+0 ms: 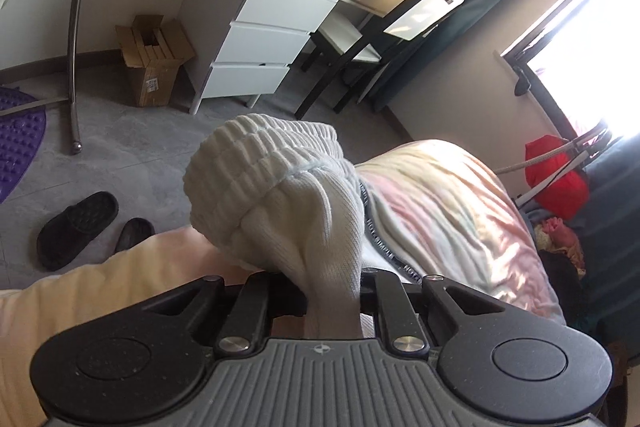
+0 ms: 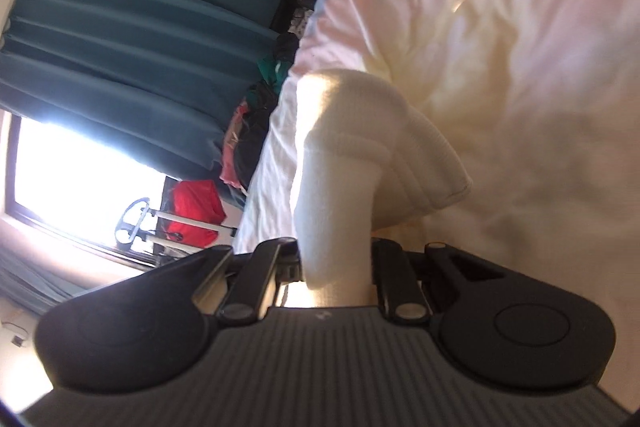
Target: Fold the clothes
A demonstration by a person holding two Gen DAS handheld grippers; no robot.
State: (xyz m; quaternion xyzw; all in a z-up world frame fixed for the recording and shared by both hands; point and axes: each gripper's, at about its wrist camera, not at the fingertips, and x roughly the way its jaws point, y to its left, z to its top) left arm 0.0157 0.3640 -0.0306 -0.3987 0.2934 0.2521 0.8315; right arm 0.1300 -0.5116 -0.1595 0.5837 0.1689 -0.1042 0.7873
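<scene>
A white ribbed knit garment point(image 1: 276, 183) bulges up out of my left gripper point(image 1: 332, 301), which is shut on a bunched fold of it above the bed. Its ribbed hem curls over to the left, and a band with lettering runs along its right edge. In the right wrist view, my right gripper point(image 2: 334, 267) is shut on another part of the white knit garment point(image 2: 352, 155); a seamed edge hangs to the right over the bedding. The fingertips of both grippers are buried in the cloth.
A pastel pink and yellow duvet point(image 1: 448, 195) covers the bed point(image 2: 520, 67). On the grey floor lie black slippers point(image 1: 76, 227), a purple mat point(image 1: 16, 143) and a cardboard box point(image 1: 154, 67). A white dresser point(image 1: 256, 43), a chair point(image 1: 360, 43), teal curtains point(image 2: 132, 35) and a red bag point(image 1: 556, 179) stand around.
</scene>
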